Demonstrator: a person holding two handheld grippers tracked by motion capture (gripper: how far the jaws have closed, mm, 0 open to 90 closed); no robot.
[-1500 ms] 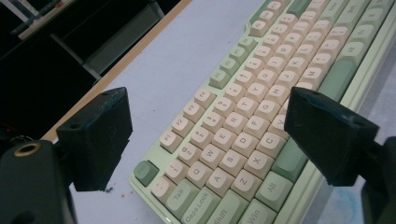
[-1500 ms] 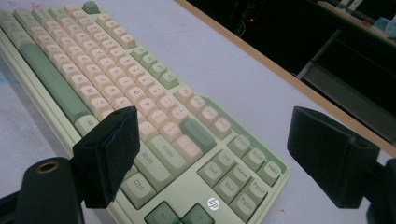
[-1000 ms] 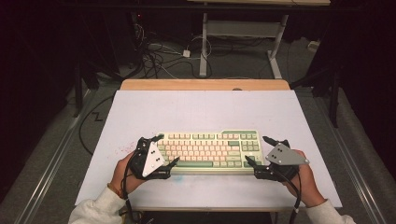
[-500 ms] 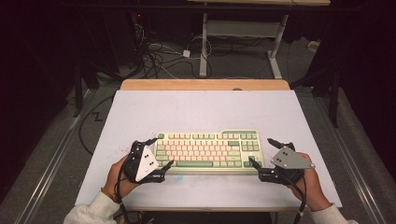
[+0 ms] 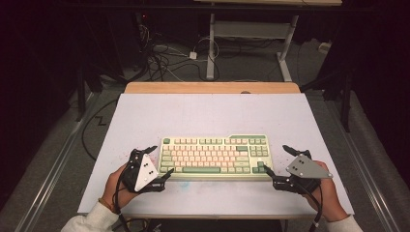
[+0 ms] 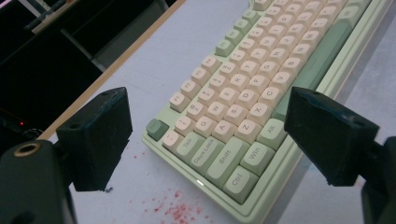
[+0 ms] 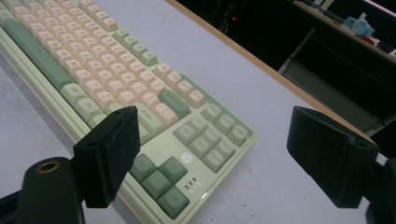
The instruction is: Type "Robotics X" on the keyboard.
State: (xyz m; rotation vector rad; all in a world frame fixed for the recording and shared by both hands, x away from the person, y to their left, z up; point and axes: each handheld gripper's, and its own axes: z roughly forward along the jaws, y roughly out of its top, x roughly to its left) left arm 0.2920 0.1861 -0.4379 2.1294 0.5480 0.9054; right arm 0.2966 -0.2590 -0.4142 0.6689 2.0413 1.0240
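keyboard: pale green case, cream and green keys | table: white, red specks | claws: black

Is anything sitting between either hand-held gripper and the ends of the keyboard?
Nothing visible. The left hand-held gripper and right hand-held gripper are open at either end of the keyboard, with bare table between.

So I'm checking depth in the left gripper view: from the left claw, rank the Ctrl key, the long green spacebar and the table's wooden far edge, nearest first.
1. Green Ctrl key, at the keyboard's near corner between the jaws.
2. Long green spacebar, farther up on the right.
3. Wooden table edge, beyond the keyboard, upper left.
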